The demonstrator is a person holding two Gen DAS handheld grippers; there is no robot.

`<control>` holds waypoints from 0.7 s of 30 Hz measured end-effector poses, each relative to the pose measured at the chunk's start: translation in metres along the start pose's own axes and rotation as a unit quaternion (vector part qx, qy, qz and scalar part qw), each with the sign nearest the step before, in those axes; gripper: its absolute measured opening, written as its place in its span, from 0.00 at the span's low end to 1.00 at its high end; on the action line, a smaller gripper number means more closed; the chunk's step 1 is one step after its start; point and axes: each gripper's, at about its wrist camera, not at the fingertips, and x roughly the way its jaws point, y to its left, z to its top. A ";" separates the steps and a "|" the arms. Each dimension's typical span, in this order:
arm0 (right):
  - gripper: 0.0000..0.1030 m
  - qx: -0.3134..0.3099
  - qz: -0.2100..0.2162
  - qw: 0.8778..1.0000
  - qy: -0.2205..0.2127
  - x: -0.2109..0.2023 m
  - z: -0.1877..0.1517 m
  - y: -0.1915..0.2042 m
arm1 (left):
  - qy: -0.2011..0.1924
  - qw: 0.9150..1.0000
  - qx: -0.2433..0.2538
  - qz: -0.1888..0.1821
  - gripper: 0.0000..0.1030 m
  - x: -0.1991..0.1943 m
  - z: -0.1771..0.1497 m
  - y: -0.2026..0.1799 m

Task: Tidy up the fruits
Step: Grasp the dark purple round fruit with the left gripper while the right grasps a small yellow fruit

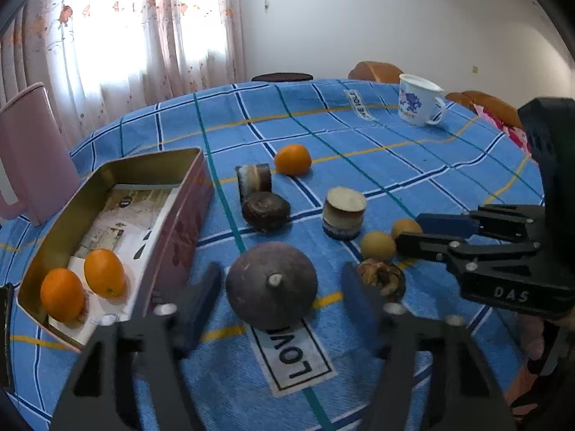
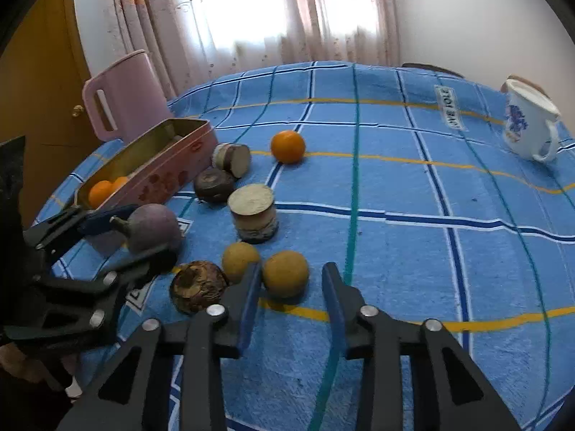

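Note:
A purple round fruit (image 1: 271,283) with a short stem lies on the blue checked cloth, between the fingers of my left gripper (image 1: 280,273). A slim gap shows on each side, so the gripper is open. My right gripper (image 2: 291,265) is shut on a small yellow fruit (image 2: 285,276) at its fingertips, and its side shows in the left wrist view (image 1: 408,231). A second yellow fruit (image 2: 240,261) and a wrinkled brown fruit (image 2: 197,287) lie just left of it. A loose orange (image 1: 293,159) sits farther back. Two oranges (image 1: 61,294) (image 1: 105,273) lie in the pink tin (image 1: 183,215).
A dark brown round fruit (image 1: 266,211) and two short layered cylinders (image 1: 253,181) (image 1: 343,212) stand between the tin and the orange. A pink jug (image 1: 32,154) stands behind the tin. A white mug (image 1: 420,98) sits at the far right edge.

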 end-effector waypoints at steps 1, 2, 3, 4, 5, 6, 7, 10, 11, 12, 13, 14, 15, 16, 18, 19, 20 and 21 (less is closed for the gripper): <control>0.28 -0.001 0.002 1.000 -0.002 0.000 0.000 0.001 | -0.001 1.000 -0.003 -0.001 0.55 0.000 0.000 0.002; 0.28 -0.003 0.000 1.000 -0.002 0.000 0.001 0.002 | -0.003 1.000 -0.006 -0.002 0.53 -0.001 0.000 0.003; 0.28 -0.005 -0.002 1.000 -0.003 -0.001 0.000 0.004 | -0.003 1.000 -0.010 -0.006 0.53 -0.001 0.000 0.005; 0.28 -0.008 -0.005 1.000 -0.005 -0.001 0.000 0.005 | -0.005 1.000 -0.015 -0.010 0.53 -0.002 -0.001 0.007; 0.27 -0.009 -0.005 1.000 -0.010 -0.003 0.001 0.006 | -0.006 1.000 -0.016 -0.015 0.53 -0.003 -0.001 0.008; 0.27 -0.010 -0.004 1.000 -0.015 -0.005 0.000 0.006 | -0.006 1.000 -0.014 -0.020 0.53 -0.003 -0.002 0.007; 0.27 -0.008 -0.005 1.000 -0.021 -0.007 0.000 0.006 | -0.008 1.000 -0.015 -0.022 0.53 -0.004 -0.003 0.007; 0.27 -0.001 -0.003 0.999 -0.040 -0.015 -0.001 0.003 | -0.019 0.999 -0.019 -0.032 0.53 -0.008 -0.004 0.006; 0.27 -0.002 -0.002 0.999 -0.046 -0.017 -0.001 0.004 | -0.023 0.999 -0.020 -0.033 0.53 -0.009 -0.004 0.005; 0.27 -0.004 -0.002 0.999 -0.052 -0.018 -0.001 0.004 | -0.027 0.999 -0.021 -0.036 0.53 -0.010 -0.005 0.004; 0.27 -0.005 -0.004 0.998 -0.056 -0.020 -0.001 0.005 | -0.030 0.998 -0.023 -0.040 0.53 -0.011 -0.005 0.004; 0.27 -0.005 -0.006 0.998 -0.060 -0.021 -0.001 0.005 | -0.035 0.998 -0.025 -0.040 0.53 -0.013 -0.005 0.004; 0.27 -0.006 -0.004 0.998 -0.066 -0.023 -0.001 0.005 | -0.038 0.998 -0.025 -0.038 0.53 -0.013 -0.006 0.003; 0.27 -0.006 -0.003 0.997 -0.072 -0.025 -0.002 0.005 | -0.042 0.998 -0.026 -0.038 0.53 -0.015 -0.006 0.002; 0.27 -0.006 -0.002 0.997 -0.077 -0.026 -0.002 0.005 | -0.053 0.997 -0.031 -0.037 0.53 -0.018 -0.006 0.002; 0.27 -0.006 -0.001 0.996 -0.084 -0.029 -0.002 0.005 | -0.058 0.997 -0.032 -0.036 0.53 -0.019 -0.006 0.002; 0.27 -0.009 -0.001 0.995 -0.096 -0.033 -0.003 0.006 | -0.064 0.997 -0.034 -0.035 0.53 -0.021 -0.006 0.002; 0.27 -0.010 -0.001 0.995 -0.100 -0.034 -0.004 0.006 | -0.069 0.996 -0.034 -0.034 0.53 -0.023 -0.007 0.003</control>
